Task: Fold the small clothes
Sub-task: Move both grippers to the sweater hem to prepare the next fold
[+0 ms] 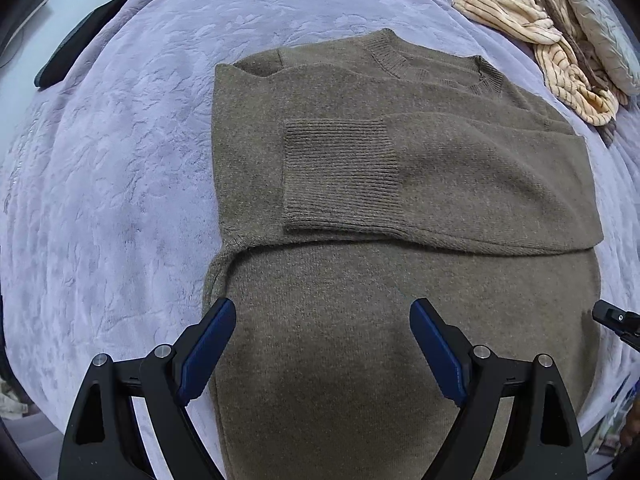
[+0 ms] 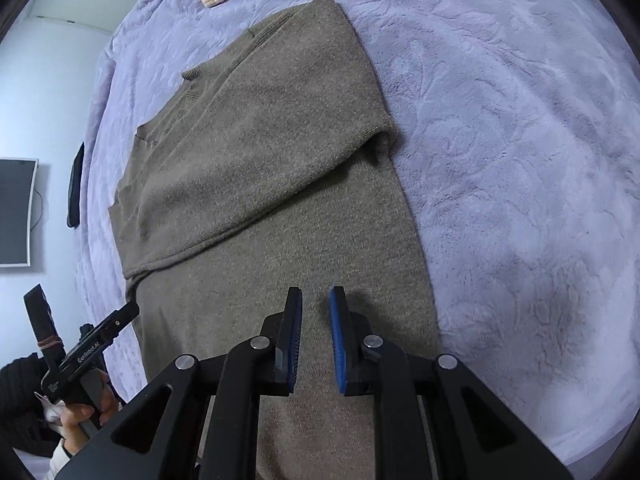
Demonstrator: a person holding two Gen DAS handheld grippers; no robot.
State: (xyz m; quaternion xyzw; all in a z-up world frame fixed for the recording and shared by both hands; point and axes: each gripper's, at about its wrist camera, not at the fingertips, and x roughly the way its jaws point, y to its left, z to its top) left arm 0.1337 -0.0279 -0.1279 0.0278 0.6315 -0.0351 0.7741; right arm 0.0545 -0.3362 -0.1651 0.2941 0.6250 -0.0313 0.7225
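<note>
An olive-brown knit sweater (image 1: 400,280) lies flat on a lavender bedspread (image 1: 120,160), collar at the far end. Both sleeves are folded across the chest, and a ribbed cuff (image 1: 340,168) lies on top. My left gripper (image 1: 323,306) hangs open and wide above the sweater's lower body, with nothing between its blue pads. In the right wrist view the sweater (image 2: 260,160) stretches away. My right gripper (image 2: 316,293) is over its lower part near the right edge, open by a narrow gap and holding nothing. A hand (image 2: 88,408) holds the left gripper (image 2: 120,316) at the sweater's left side.
A cream striped garment (image 1: 520,20) and a quilted pillow (image 1: 600,28) lie at the far right of the bed. A dark flat object (image 1: 80,40) rests near the bed's far left edge. Bare bedspread (image 2: 520,160) lies right of the sweater. A monitor (image 2: 16,212) hangs on the wall.
</note>
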